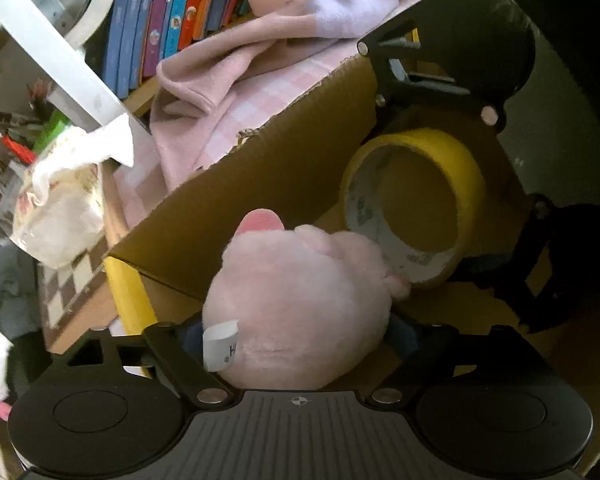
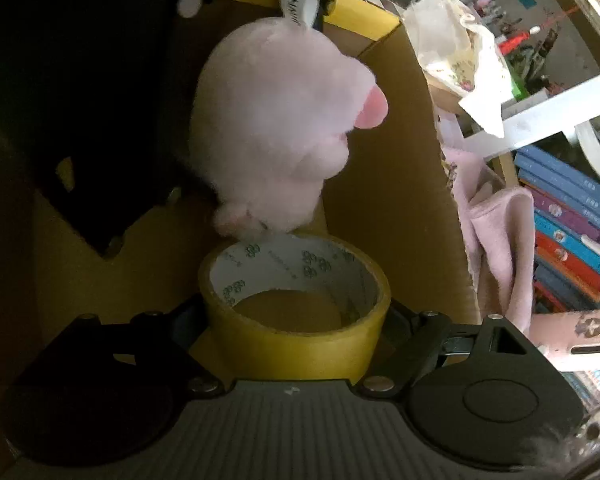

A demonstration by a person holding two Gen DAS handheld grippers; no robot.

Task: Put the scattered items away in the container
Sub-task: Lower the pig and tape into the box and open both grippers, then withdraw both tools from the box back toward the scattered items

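Observation:
A pink plush toy (image 1: 300, 304) with a white tag sits between the fingers of my left gripper (image 1: 300, 336), which is shut on it, inside the cardboard box (image 1: 260, 184). My right gripper (image 2: 300, 320) is shut on a yellow tape roll (image 2: 296, 308) and holds it in the same box (image 2: 420, 184). The two grippers face each other. The tape roll (image 1: 416, 204) touches the plush toy's far end, and the plush toy (image 2: 276, 128) shows just beyond the roll in the right wrist view. The right gripper's black body (image 1: 460, 48) shows at the top right of the left wrist view.
A pink cloth (image 1: 236, 80) lies on the table outside the box. A row of books (image 1: 172, 20) stands behind it. A crumpled white bag (image 1: 64, 200) and a white frame (image 1: 56, 52) are at the left. A checkered board (image 1: 76, 280) lies on the table.

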